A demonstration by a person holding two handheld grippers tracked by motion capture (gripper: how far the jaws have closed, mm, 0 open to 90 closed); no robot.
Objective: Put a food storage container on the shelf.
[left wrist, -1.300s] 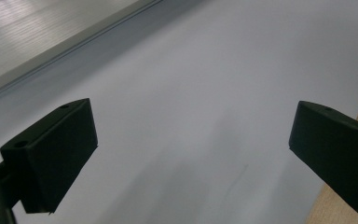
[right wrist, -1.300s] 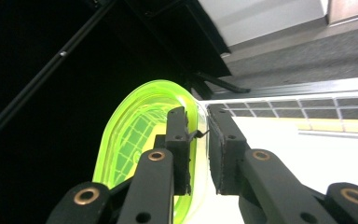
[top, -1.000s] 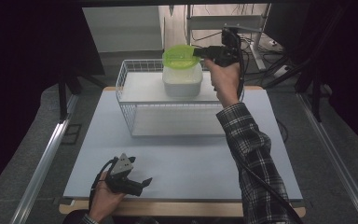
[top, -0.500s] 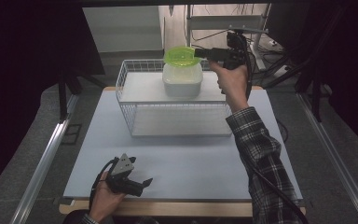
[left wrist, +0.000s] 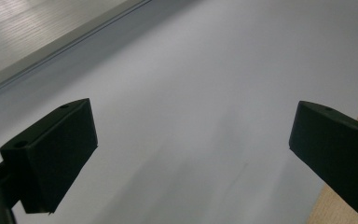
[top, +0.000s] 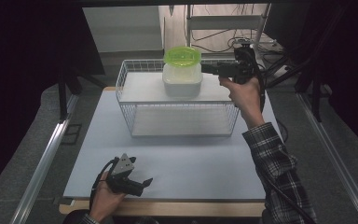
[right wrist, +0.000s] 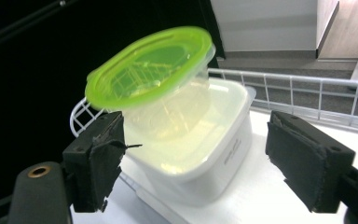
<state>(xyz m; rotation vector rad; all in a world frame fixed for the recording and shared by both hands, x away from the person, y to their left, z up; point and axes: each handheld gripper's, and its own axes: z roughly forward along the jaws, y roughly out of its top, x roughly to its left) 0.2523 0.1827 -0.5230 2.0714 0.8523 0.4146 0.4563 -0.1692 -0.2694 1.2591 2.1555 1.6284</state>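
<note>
— Dark curtains close off the left and far right of the room, and past the counter point(top: 177, 172) I can make out only a shelf frame and loose cables. What sits on the pale sheet?

— One white wire basket point(top: 135, 116) at the far middle. A white board covers its top, and a white tub point(top: 182, 80) stands on that board with a clear cup under a green lid point(top: 182, 56) dropped into it.

— Is the cup upright?

— From the high view it looks roughly so; in the right gripper view the lid point(right wrist: 149, 65) leans, with its left edge lower. The cup's bottom is lost inside the tub point(right wrist: 200, 149), so how it rests I cannot tell.

— And the right gripper point(top: 209, 69)?

— Held level just to the right of the tub, pointing at it. Its jaws have just been opening; the pads point(right wrist: 98, 158) stand wide, nothing between them, clear of lid and tub.

— The left gripper point(top: 142, 183)?

— Low at the near edge of the counter, in the person's hand, jaws spread wide over bare sheet point(left wrist: 191, 93). A strip of wooden edge point(left wrist: 354, 121) is cut off at the right of its view.

— Anything else unclear?

— The basket's inside, behind the wire, is hard to make out.
</note>
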